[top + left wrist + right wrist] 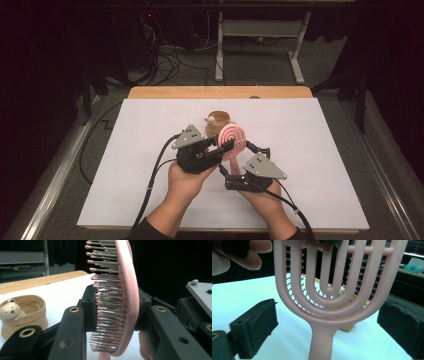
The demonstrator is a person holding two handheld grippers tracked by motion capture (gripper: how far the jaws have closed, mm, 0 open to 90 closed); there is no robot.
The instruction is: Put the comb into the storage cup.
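A pink vented hairbrush (233,140) stands upright over the white board, head up and handle down. My left gripper (231,144) is shut on the brush head, one pad against the bristles (105,302) and the other against its pink back (130,290). In the right gripper view the brush's curved ribs (329,305) and handle (322,340) rise between the jaws of my right gripper (327,325), which stands open, its pads well off the handle on both sides. In the high view the right gripper (239,162) sits just below the brush.
A tan ceramic dish with a small bear head (218,122) (22,315) stands on the white board (325,150) just behind the brush. A wooden table edge (220,92) runs along the far side. Cables and a desk frame (260,30) lie on the floor beyond.
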